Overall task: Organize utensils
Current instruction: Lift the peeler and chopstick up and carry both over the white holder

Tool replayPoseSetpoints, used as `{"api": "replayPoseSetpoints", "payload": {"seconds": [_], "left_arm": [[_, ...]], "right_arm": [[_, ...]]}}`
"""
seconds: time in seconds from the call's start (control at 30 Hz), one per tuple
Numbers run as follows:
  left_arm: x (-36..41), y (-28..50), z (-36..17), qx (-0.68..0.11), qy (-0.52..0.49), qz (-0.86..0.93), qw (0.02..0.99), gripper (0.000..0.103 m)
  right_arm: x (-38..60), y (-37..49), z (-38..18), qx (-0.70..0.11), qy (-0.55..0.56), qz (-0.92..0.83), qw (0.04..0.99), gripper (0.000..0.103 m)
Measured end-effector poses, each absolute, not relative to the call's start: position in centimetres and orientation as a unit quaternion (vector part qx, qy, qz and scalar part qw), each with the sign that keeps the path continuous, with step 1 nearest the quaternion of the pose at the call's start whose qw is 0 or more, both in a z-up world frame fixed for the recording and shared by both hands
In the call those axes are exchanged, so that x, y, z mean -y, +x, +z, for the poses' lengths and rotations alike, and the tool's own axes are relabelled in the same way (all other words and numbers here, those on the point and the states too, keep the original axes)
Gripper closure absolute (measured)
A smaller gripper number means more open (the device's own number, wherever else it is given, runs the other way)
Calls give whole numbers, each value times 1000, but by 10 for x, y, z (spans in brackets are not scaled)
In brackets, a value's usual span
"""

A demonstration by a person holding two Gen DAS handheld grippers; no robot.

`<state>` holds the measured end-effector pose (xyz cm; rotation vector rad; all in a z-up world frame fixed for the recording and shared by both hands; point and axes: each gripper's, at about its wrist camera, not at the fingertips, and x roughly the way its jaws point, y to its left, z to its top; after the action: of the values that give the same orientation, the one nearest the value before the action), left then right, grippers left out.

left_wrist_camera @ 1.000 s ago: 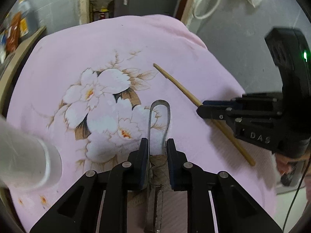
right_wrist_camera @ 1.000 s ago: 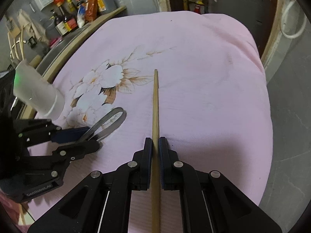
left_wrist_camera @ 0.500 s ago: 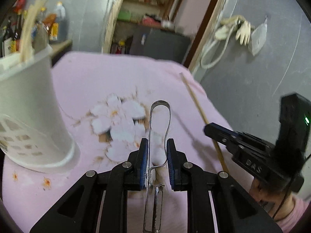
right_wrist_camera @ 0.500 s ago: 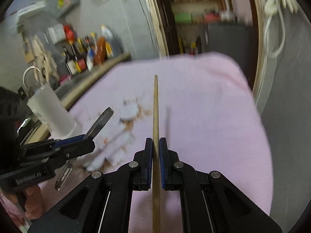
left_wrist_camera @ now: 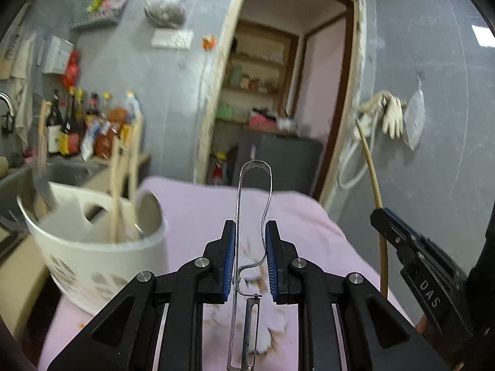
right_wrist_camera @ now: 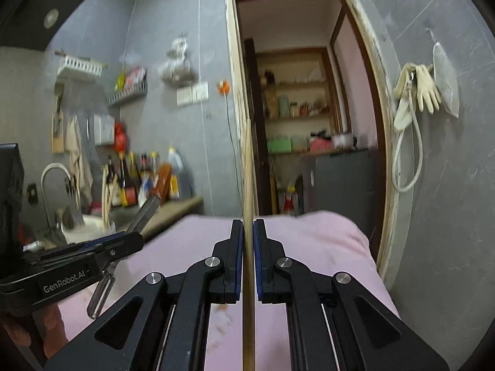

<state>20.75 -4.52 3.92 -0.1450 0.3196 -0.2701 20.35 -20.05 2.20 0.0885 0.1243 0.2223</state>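
My left gripper (left_wrist_camera: 250,241) is shut on a metal peeler (left_wrist_camera: 253,204), its looped handle pointing up and its blade near my palm. It shows in the right wrist view (right_wrist_camera: 123,242) too. My right gripper (right_wrist_camera: 248,241) is shut on a long wooden chopstick (right_wrist_camera: 247,167), held upright; in the left wrist view the chopstick (left_wrist_camera: 376,191) rises at the right. A white utensil holder (left_wrist_camera: 92,247) stands left on the pink cloth, with chopsticks and a metal utensil in it. Both grippers are lifted above the table.
The table is covered by a pink flowered cloth (left_wrist_camera: 201,213). A counter with sauce bottles (right_wrist_camera: 142,179) and a sink tap (right_wrist_camera: 52,179) lies to the left. A doorway (right_wrist_camera: 303,123) and grey wall stand behind the table.
Both grippers have lifted their utensils off the cloth and tilted up to level. The white holder has come close at the left of the left gripper.
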Motion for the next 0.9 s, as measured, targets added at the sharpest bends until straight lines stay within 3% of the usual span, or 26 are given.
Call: {"api": "replayPoseSetpoints", "payload": {"seconds": [0.5,0.9], "left_arm": [[-67,221,88,-70,-131,-63,987,87],[-175,230,95,-19,-226,-55,972,87]], "right_arm": [[139,223,56,12,107,143,984,99],[75,237,72,50,165,231,957,99]]}}
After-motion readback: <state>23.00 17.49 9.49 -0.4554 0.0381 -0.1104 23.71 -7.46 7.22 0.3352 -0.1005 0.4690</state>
